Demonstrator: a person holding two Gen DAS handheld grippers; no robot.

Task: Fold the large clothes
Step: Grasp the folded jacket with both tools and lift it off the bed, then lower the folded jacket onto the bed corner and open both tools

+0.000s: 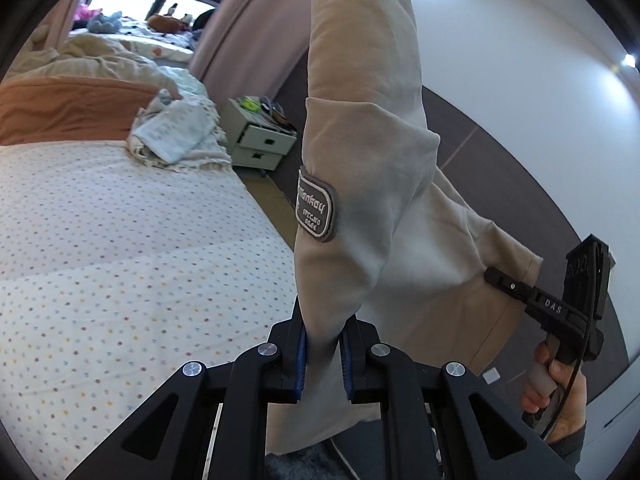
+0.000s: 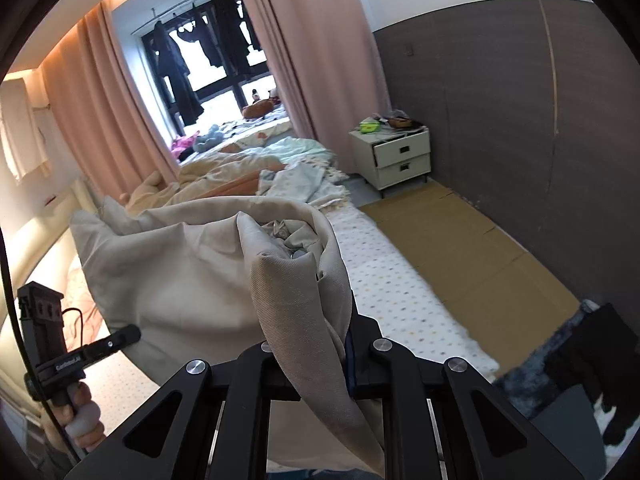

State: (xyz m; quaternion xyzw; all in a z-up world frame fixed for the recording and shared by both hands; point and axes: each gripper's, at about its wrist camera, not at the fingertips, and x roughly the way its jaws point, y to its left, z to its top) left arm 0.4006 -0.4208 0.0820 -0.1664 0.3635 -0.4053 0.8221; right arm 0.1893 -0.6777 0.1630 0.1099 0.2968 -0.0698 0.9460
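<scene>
The left gripper (image 1: 323, 354) is almost closed, and its blue pads (image 1: 301, 364) pinch a fold of the beige garment (image 1: 360, 120). Only a narrow gap stays between the two fingers, and the cloth fills it. From there the garment rises toward 12 o'clock in the left wrist view, up off the bed. A grey patch (image 1: 315, 209) with white letters sits on the cloth, just above the pinch.

At 3 o'clock in that view, the right gripper (image 1: 492, 276) bites another edge of the same garment. A hand (image 1: 556, 384) holds its handle low at 4 o'clock.

In the right wrist view, the right gripper (image 2: 320, 354) is nearly closed too. Cloth is squeezed between its fingers and spills over them. The garment (image 2: 180, 264) puffs out toward 10 o'clock, and the left gripper (image 2: 134, 332) nips it at 9 o'clock. A hand (image 2: 82, 420) holds that tool at 8 o'clock.

Under the cloth is the bed (image 1: 120, 260) with a dotted sheet. Farther along it, toward 11 o'clock, lie an orange blanket (image 1: 68, 108) and a heap of pale bedding (image 1: 176, 132). Past the bed's edge stands a small white nightstand (image 2: 400, 156) with two drawers and a messy top. Flat cardboard (image 2: 460, 248) lies on the floor beside the bed. Far off are pink curtains (image 2: 288, 40) and a window (image 2: 224, 72) with dark clothes hanging in it.
</scene>
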